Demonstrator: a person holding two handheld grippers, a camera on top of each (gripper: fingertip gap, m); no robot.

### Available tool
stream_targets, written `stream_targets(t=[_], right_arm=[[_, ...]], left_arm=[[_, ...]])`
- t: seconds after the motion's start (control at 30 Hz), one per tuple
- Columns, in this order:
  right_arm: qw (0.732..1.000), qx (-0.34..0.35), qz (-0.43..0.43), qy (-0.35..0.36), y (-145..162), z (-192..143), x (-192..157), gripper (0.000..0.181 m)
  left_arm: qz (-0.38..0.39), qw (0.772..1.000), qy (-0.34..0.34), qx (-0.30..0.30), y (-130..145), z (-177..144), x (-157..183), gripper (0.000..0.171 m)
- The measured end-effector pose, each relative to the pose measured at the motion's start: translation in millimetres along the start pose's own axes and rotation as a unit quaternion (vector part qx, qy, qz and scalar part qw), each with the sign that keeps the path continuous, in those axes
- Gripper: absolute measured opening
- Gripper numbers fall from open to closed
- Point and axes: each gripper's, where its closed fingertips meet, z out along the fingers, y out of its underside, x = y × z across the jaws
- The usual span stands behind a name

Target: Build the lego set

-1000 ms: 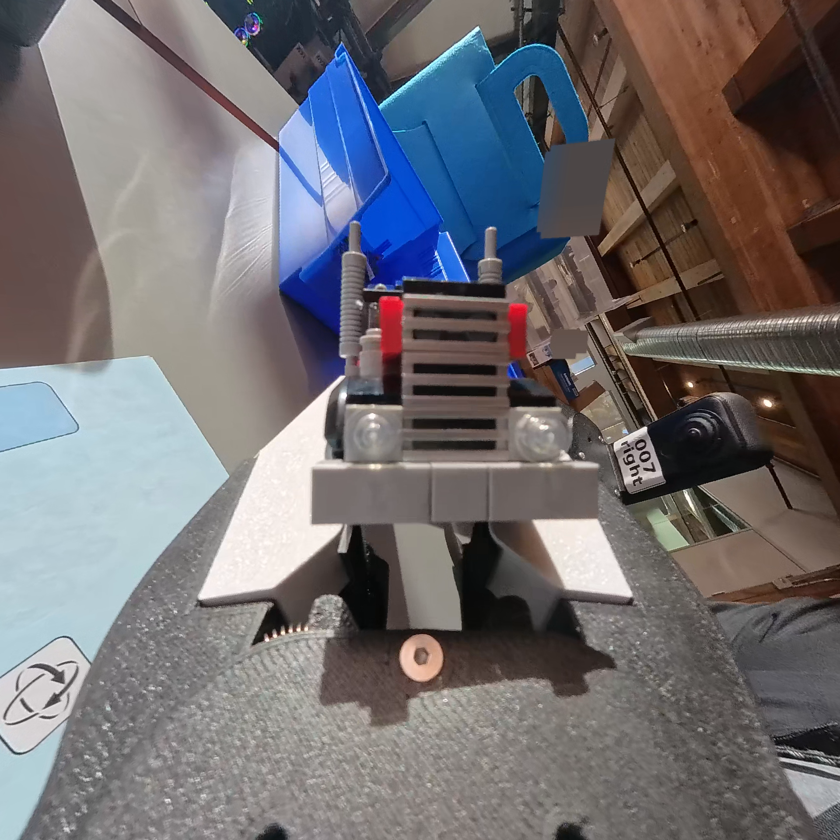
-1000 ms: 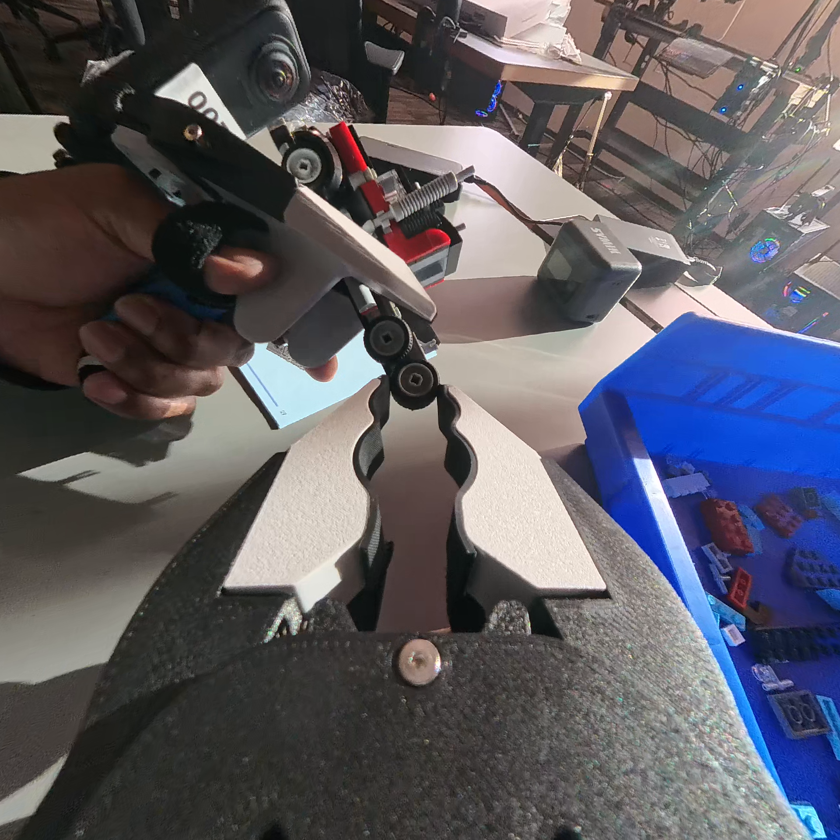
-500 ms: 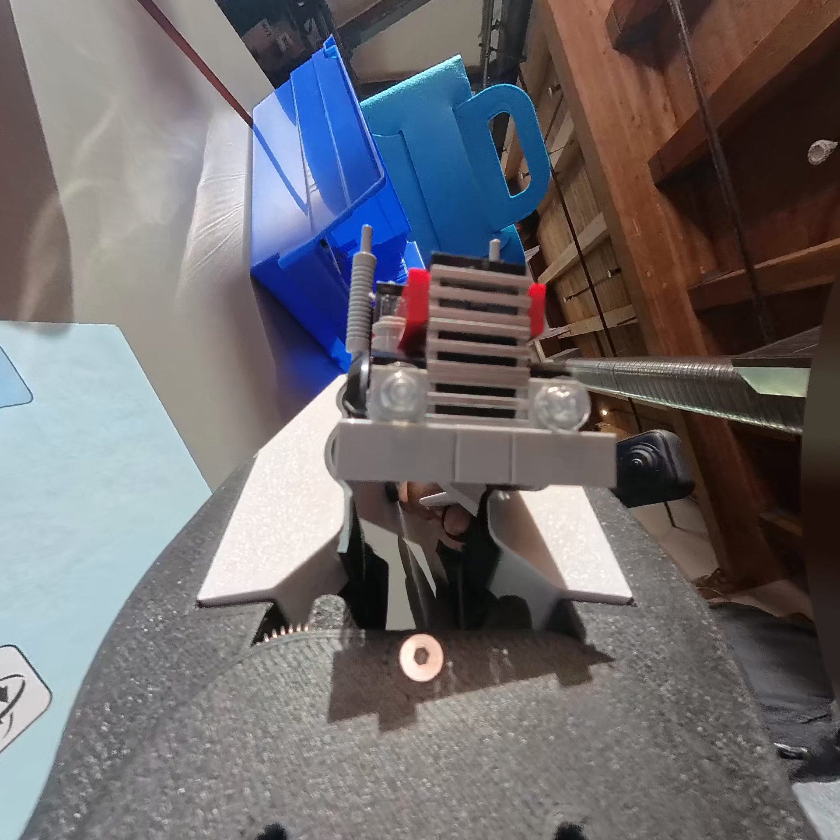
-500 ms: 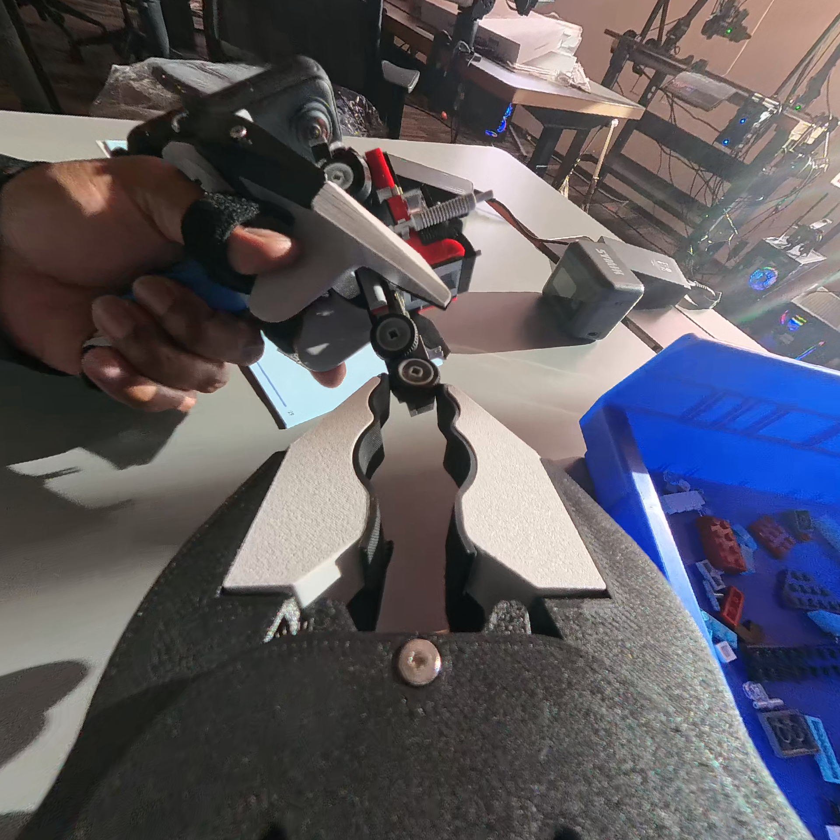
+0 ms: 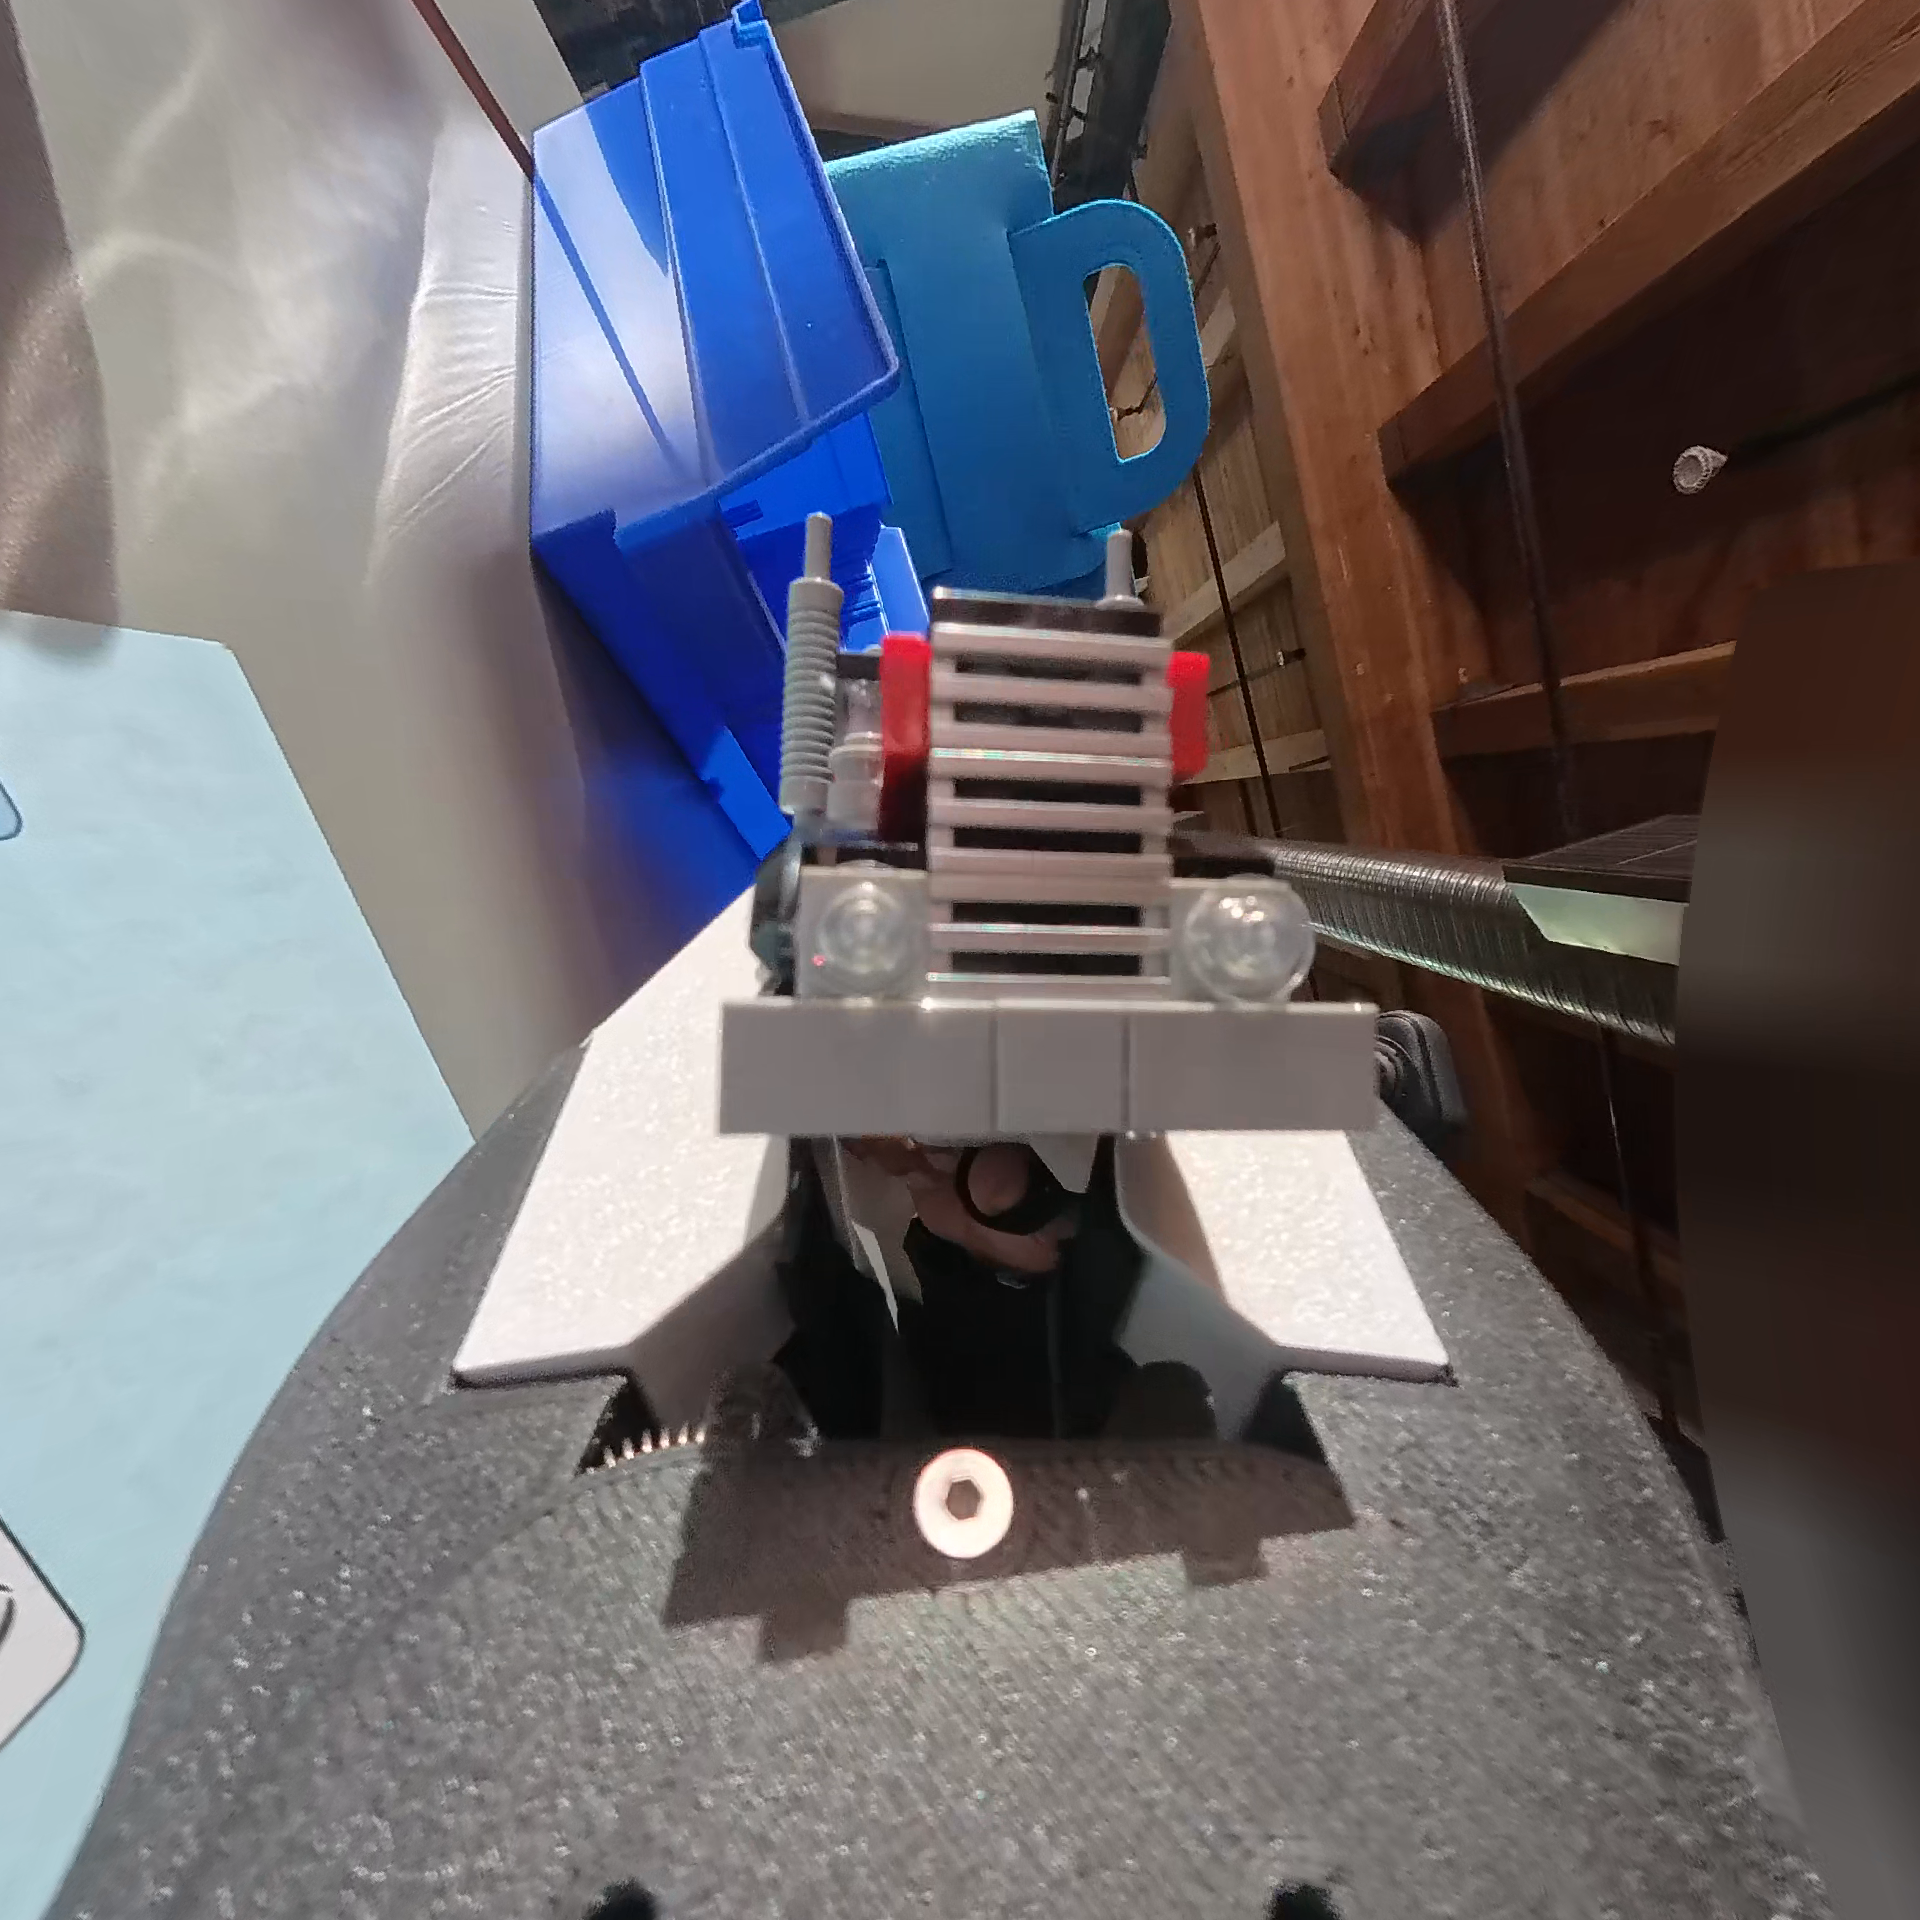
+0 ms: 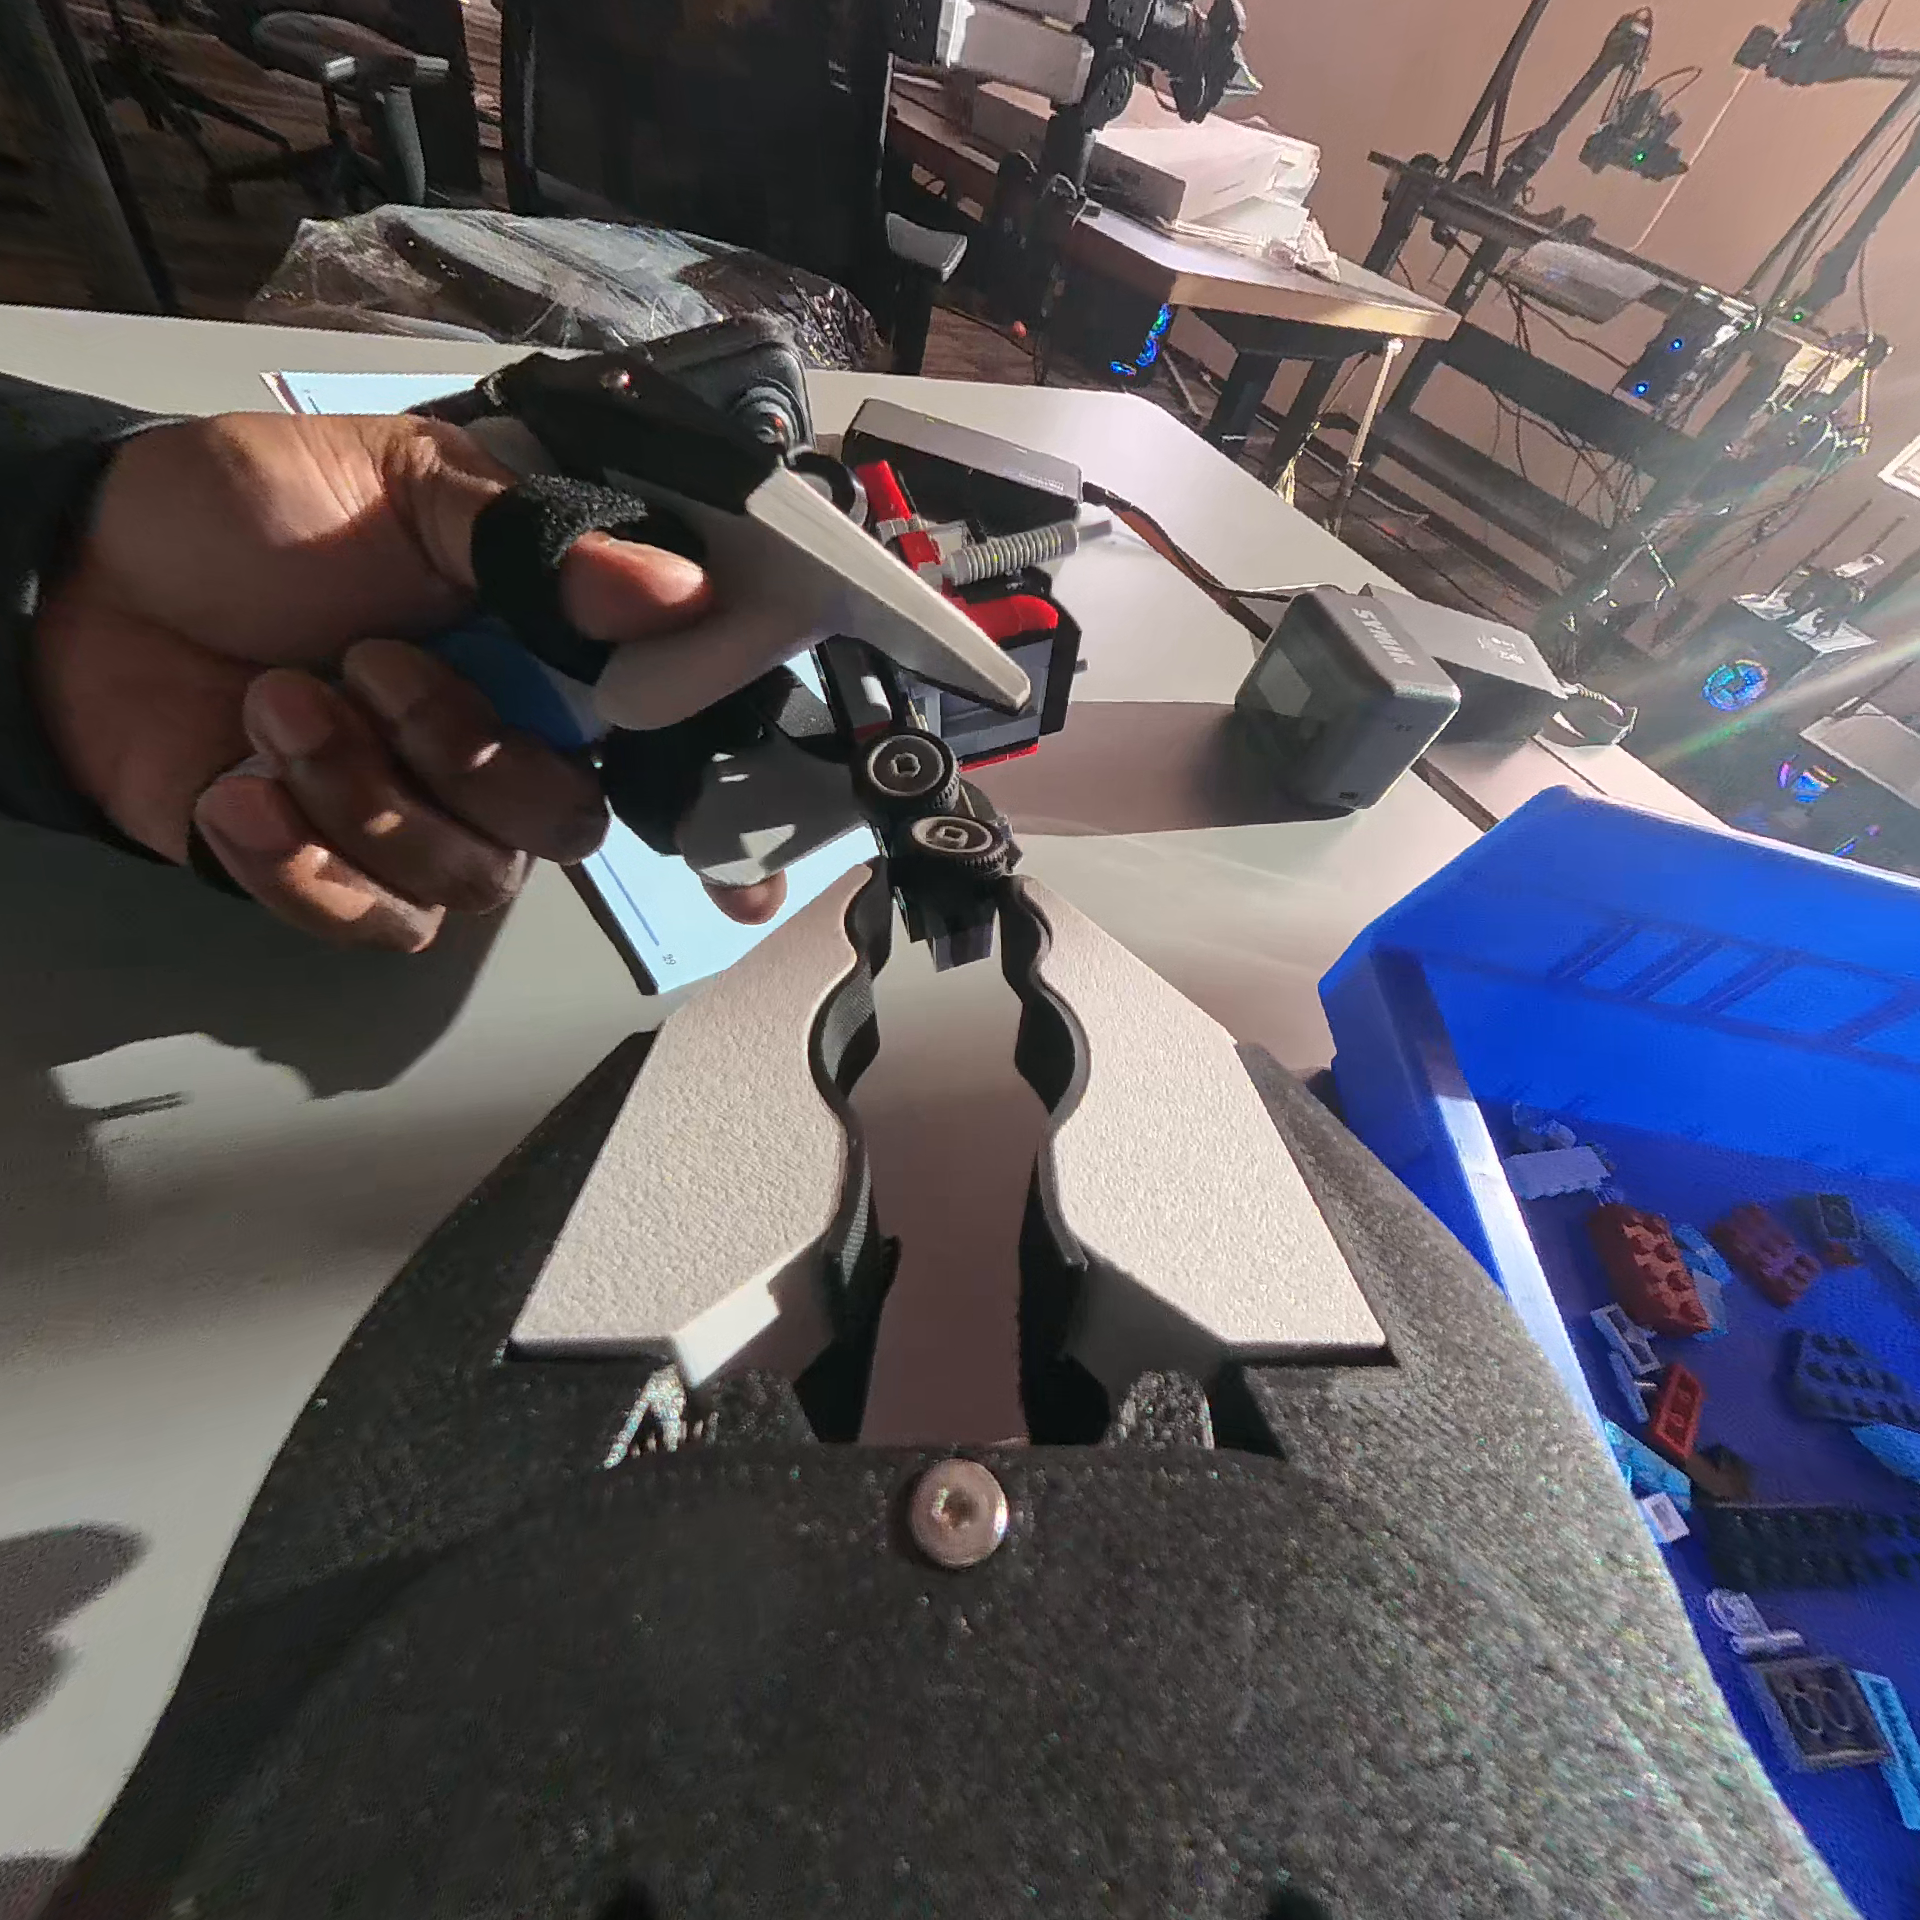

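A lego truck [image 5: 1044,831] with a grey grille, grey bumper, clear headlights and red side pieces faces the left wrist camera. My left gripper [image 5: 1049,997] is shut on it from below and holds it tilted in the air. In the right wrist view the truck [image 6: 997,634] hangs from that gripper, held by a hand [image 6: 312,623]. My right gripper [image 6: 945,894] is nearly shut, its tips on either side of a small dark lego piece [image 6: 951,925] just under the truck's two black rear wheels [image 6: 914,769].
A blue bin [image 6: 1558,987] with several loose lego pieces stands at the right; it also shows in the left wrist view [image 5: 675,416]. A light blue instruction booklet [image 5: 156,1039] lies on the white table [image 6: 312,1091]. A grey box-shaped device [image 6: 1340,696] sits behind the truck.
The left gripper has tilted the truck further and lifted it slightly relative to the right tips. The rear wheel that sat between the right tips is now above them, with the dark piece there instead.
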Motion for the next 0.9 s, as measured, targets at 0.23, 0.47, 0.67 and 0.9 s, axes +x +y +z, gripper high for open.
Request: stream_targets(t=[0.23,0.47,0.67,0.9], right_arm=[[0.996,-0.074,0.039,-0.013,21.5,1.9,-0.7,0.024],[0.965,-0.250,0.044,-0.063,77.7,1.9,-27.7,0.024],[0.962,-0.258,0.051,-0.079,77.7,-2.4,-32.0,0.027],[0.965,-0.241,0.064,-0.085,70.5,-3.6,-31.1,0.033]], left_arm=[[0.070,0.993,-0.095,-0.004,-4.9,-6.3,-17.3,0.052],[0.081,0.991,-0.107,0.009,-15.4,-12.3,-18.0,0.051],[0.074,0.992,-0.102,0.003,-13.5,-11.4,-18.5,0.051],[0.067,0.992,-0.103,-0.003,-11.8,-11.3,-21.0,0.052]])
